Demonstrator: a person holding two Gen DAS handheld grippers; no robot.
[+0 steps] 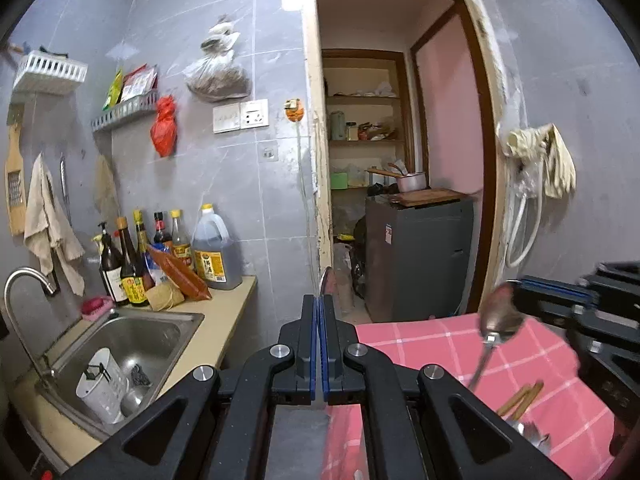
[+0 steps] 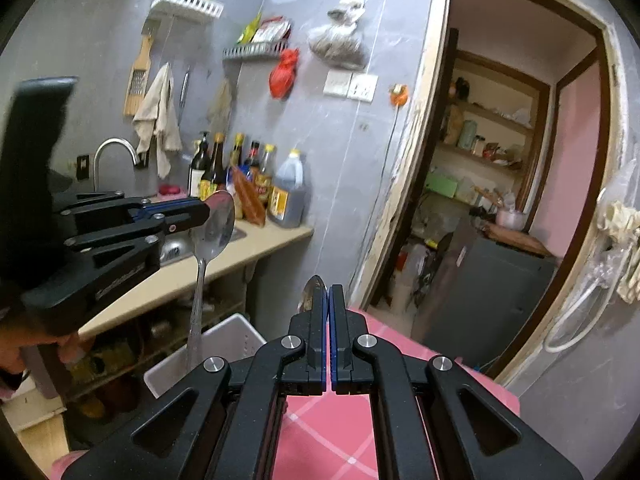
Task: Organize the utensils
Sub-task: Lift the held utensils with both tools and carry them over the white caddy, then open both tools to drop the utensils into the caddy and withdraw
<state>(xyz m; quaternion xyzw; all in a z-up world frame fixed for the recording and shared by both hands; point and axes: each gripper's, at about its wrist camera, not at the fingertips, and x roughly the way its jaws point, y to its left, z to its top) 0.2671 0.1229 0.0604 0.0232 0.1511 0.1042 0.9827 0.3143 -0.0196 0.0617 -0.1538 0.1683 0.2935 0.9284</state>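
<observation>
Left tongs (image 1: pixel 319 304) clamped on spoon (image 2: pixel 214 224), right tongs (image 2: pixel 328 294) apparently pinching second spoon (image 1: pixel 502 314).

two steel spoons (image 2: pixel 212 228) (image 1: pixel 502 314), bowls up

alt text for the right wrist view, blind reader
The left gripper holds a spoon by its bowl, handle hanging down over a white bin. In the foreground the right gripper is shut on a second spoon above a pink checked cloth; a sink counter with bottles lies behind.
</observation>
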